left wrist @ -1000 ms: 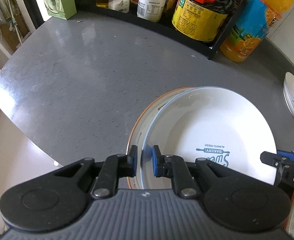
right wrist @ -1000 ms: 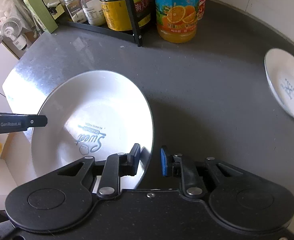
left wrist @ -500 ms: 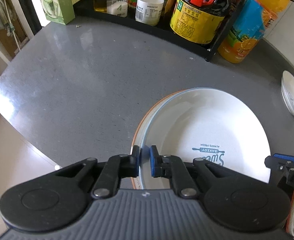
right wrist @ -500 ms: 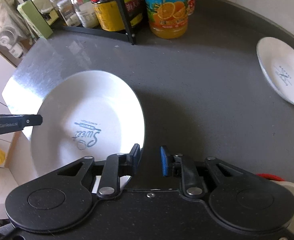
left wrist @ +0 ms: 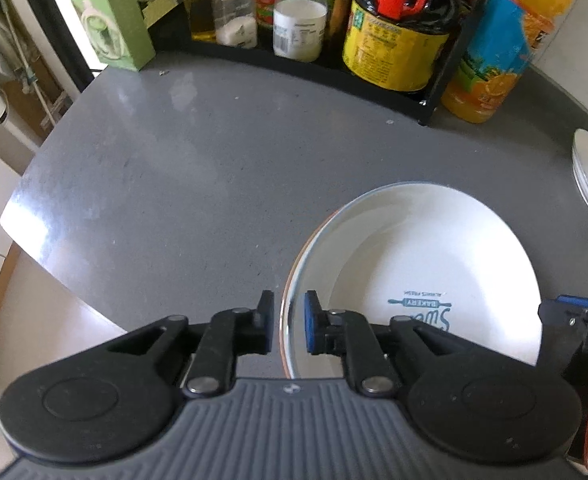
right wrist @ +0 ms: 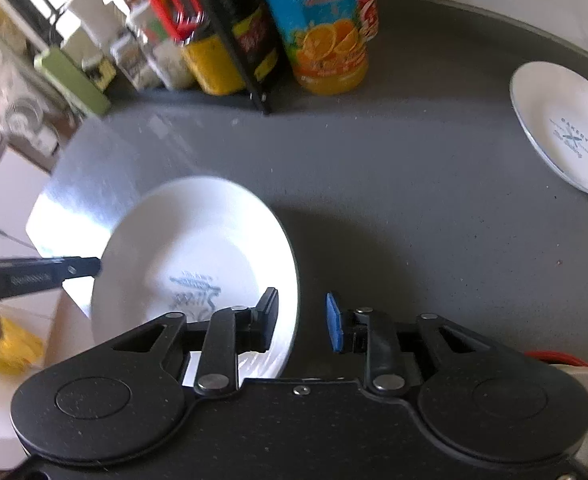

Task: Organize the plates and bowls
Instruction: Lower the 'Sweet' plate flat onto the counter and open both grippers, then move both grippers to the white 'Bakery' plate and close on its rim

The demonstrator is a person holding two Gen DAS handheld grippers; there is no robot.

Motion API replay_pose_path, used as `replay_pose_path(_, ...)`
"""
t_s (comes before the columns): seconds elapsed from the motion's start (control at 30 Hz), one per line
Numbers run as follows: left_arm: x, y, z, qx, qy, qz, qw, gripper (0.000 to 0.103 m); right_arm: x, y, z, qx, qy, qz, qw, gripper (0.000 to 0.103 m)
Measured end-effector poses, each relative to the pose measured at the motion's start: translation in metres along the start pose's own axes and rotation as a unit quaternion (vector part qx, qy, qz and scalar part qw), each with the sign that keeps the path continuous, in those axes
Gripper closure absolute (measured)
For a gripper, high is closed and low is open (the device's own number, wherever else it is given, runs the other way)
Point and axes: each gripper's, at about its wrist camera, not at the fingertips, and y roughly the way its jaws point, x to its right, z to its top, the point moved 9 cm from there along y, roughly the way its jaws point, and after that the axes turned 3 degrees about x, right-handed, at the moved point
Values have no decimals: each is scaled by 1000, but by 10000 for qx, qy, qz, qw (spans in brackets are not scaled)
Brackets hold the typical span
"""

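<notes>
Left wrist view, two stacked plates (left wrist: 434, 256), both grippers (left wrist: 287, 328) (right wrist: 301, 322) just loosened, rim between.

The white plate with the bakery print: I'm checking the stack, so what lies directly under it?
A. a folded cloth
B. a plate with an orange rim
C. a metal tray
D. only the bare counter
B: in the left wrist view an orange rim peeks out along the left edge of the white plate.
</notes>
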Motion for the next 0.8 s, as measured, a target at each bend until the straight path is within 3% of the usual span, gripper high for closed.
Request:
replay_pose_path(0.07, 3, -2, 3, -15, -3, -32, 10000, 79, 5, -10, 6, 170, 94, 48, 9998, 52)
replay_pose_path(0.2, 17, -7, 17, 32, 71, -70, 9999, 58, 22, -31, 18, 427, 427, 121, 9981, 48)
replay_pose_path(0.3, 34, -12, 29, 174, 182, -181, 9995, 49, 42, -47, 27, 701, 700, 91, 9950, 39)
replay_pose_path(0.47, 68, -16, 47, 314, 482, -318, 9978, 41, 79, -67, 37, 1023, 1181, -30, 9877, 31)
replay_pose_path(0.8, 150, -18, 72, 328, 1007, -760, 9915, 40, 149, -92, 35, 1397, 1825, -452, 9722, 30)
